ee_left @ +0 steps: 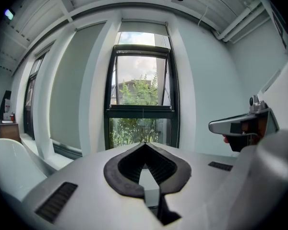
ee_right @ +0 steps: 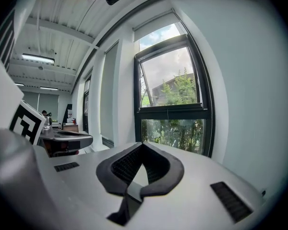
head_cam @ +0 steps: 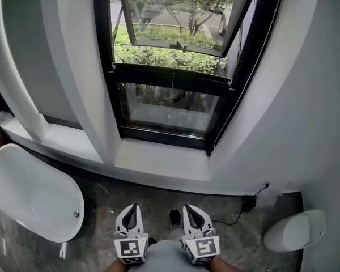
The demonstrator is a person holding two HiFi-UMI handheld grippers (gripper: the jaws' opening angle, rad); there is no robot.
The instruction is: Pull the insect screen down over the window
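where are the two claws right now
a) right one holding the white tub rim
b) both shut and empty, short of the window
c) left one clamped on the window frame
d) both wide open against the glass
b: the left claw and right claw sit low in the head view, jaws together with nothing between them, well short of the window.

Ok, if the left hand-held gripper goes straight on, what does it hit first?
Probably the window's lower glass pane; nothing stands between it and the left hand-held gripper, though depth is unclear.
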